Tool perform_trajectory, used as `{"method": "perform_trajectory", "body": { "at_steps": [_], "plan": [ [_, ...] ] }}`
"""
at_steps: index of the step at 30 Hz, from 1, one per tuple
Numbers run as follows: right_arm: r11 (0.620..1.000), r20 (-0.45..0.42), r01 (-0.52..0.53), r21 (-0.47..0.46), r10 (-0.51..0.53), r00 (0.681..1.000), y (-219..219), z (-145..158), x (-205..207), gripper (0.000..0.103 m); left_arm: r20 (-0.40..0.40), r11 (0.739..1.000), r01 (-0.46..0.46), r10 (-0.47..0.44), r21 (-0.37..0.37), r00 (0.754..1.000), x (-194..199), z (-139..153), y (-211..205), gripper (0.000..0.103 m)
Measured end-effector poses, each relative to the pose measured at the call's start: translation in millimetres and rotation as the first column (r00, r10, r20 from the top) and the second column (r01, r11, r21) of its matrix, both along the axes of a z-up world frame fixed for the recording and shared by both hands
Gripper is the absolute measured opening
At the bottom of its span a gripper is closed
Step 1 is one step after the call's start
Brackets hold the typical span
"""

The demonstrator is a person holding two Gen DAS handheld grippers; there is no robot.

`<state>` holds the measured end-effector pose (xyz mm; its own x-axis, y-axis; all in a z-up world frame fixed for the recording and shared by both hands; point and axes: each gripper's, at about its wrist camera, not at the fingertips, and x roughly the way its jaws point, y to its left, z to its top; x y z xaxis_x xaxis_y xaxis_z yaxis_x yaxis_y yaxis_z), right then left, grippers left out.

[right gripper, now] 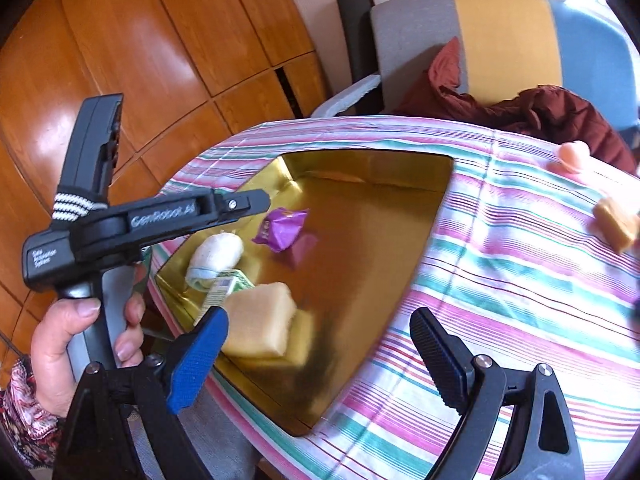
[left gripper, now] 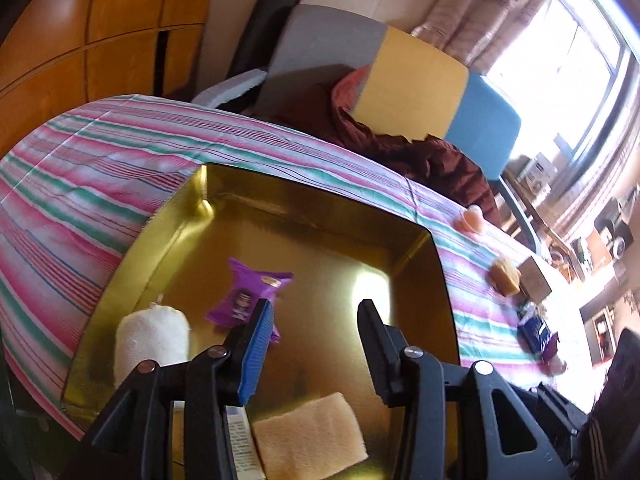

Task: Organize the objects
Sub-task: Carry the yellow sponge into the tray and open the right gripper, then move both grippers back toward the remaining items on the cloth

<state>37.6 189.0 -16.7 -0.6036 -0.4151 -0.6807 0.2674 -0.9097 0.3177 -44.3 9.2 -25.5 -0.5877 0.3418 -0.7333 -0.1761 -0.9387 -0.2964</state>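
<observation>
A gold tray (left gripper: pixel 172 216) (right gripper: pixel 400 168) sits on the striped tablecloth. In it lie a purple packet (left gripper: pixel 244 300) (right gripper: pixel 282 228), a white gauze roll (left gripper: pixel 152 340) (right gripper: pixel 218 254), a yellow sponge (left gripper: pixel 312 436) (right gripper: pixel 260 320) and a green-labelled tube (right gripper: pixel 226 284). My left gripper (left gripper: pixel 316 312) is open and empty above the tray, just right of the purple packet; it also shows in the right wrist view (right gripper: pixel 256 200), held by a hand. My right gripper (right gripper: pixel 320 332) is open and empty over the tray's near right edge.
On the cloth right of the tray lie a peach piece (left gripper: pixel 472 218) (right gripper: pixel 574 156), a tan sponge block (left gripper: pixel 506 276) (right gripper: pixel 616 222) and a dark blue packet (left gripper: pixel 534 330). A chair with a maroon garment (left gripper: pixel 420 156) stands behind the table. A wooden cabinet (right gripper: pixel 140 60) is at the left.
</observation>
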Motion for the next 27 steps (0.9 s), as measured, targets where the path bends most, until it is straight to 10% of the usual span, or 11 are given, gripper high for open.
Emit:
{"method": "perform_trajectory", "body": {
  "at_steps": [14,27],
  "plan": [
    [0.966,0.035,0.208,0.154,-0.216,0.976,111,-5,21,0.093,-0.045,0.965,0.258,-0.259,-0.038,0.965,43,7,74,0.044],
    [0.849,0.035,0.508,0.144,-0.518,0.855,270,10,5,0.093,-0.052,0.879,0.470,-0.475,-0.074,0.879,85,7,144,0.044]
  ]
}}
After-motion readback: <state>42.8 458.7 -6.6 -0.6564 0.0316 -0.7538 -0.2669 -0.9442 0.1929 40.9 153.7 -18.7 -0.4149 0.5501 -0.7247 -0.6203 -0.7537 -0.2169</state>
